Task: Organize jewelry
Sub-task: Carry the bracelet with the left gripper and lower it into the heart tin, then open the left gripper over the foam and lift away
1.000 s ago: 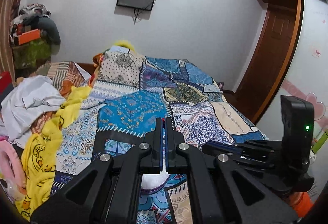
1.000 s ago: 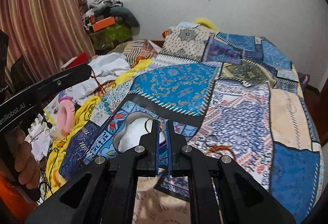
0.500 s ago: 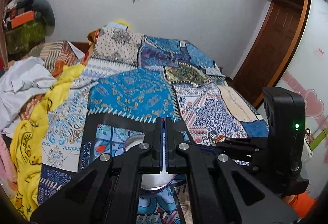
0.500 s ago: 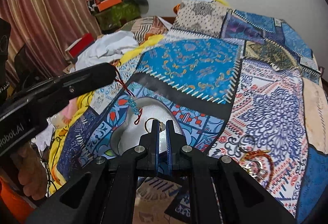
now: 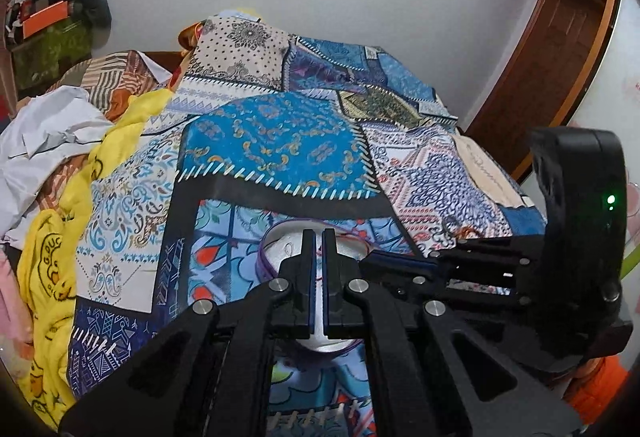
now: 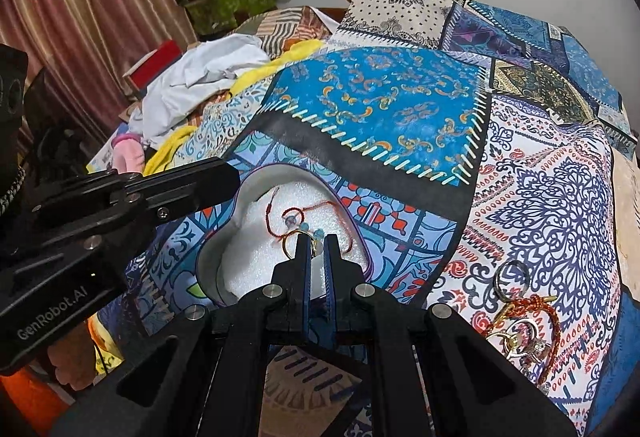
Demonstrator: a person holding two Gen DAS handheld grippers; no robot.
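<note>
Patchwork bed (image 6: 380, 109), ring (image 6: 298, 243) seemingly in right tool (image 6: 318, 249)

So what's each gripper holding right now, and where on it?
The right gripper pinches a gold ring by its band over the heart-shaped box. The left gripper is shut; any hold cannot be told.

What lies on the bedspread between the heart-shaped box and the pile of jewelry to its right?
In the right wrist view, only bare patterned bedspread lies between the heart-shaped box and the jewelry pile.
</note>
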